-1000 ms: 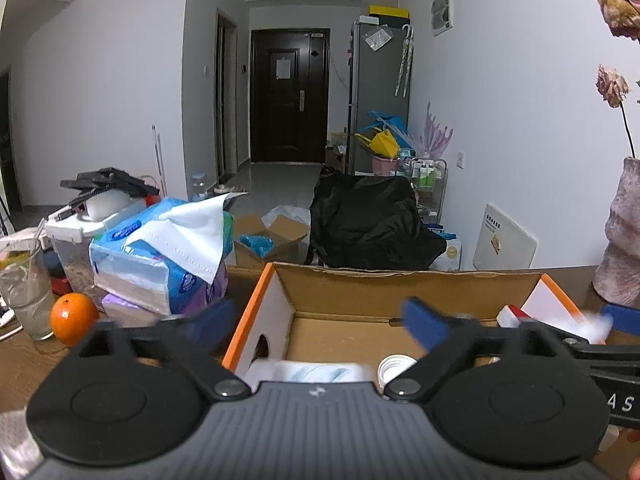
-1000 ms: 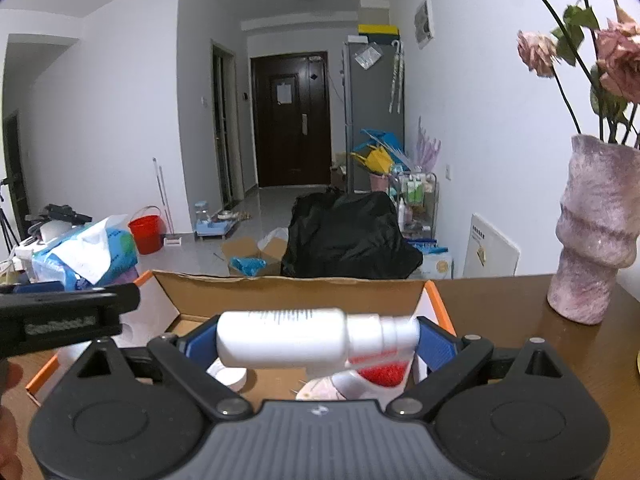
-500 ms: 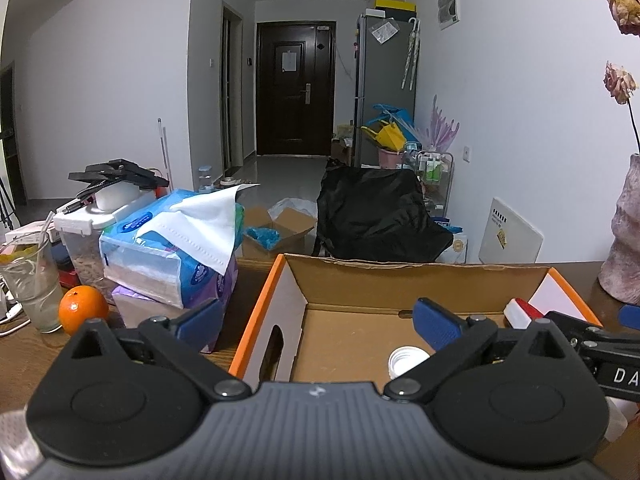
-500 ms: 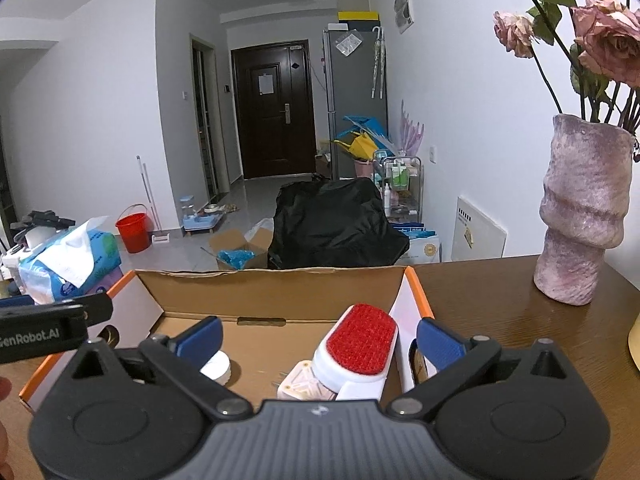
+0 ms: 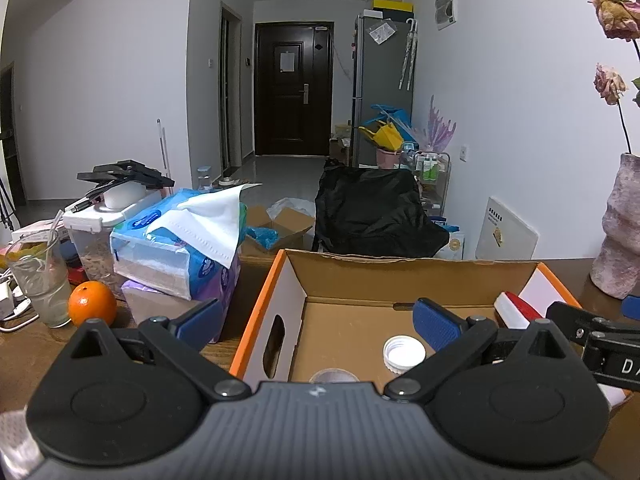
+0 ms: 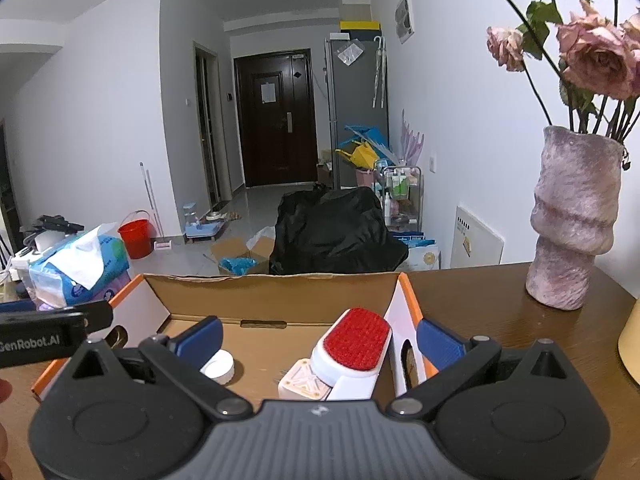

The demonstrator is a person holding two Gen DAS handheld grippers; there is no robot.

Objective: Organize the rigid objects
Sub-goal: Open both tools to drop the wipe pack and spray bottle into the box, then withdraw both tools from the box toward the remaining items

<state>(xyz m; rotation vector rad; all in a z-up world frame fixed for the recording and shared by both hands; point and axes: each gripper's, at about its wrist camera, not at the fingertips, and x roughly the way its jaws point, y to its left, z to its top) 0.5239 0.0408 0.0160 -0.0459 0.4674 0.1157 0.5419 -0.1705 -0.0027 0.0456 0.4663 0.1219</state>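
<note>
Both grippers are hovering spread wide over the near edge of a cardboard box (image 6: 276, 300) on the table (image 6: 492, 312). From the left, the left gripper (image 5: 316, 316) is gaping empty over the box's left wall, a white cap (image 6: 218, 366) is lying on the box floor, a red-faced brush (image 6: 354, 350) is leaning by the right wall, and the right gripper (image 6: 318, 338) is holding nothing, its jaws having just been opening.

I see an orange (image 5: 92, 303) beside a glass with a straw (image 5: 38, 280) on the wooden table (image 6: 500, 312), tissue packs (image 5: 180, 252) stacked just right of them, pink vase (image 6: 572, 220) with dried roses (image 6: 596, 56) at far right, black bag (image 6: 336, 232) on the floor behind.
</note>
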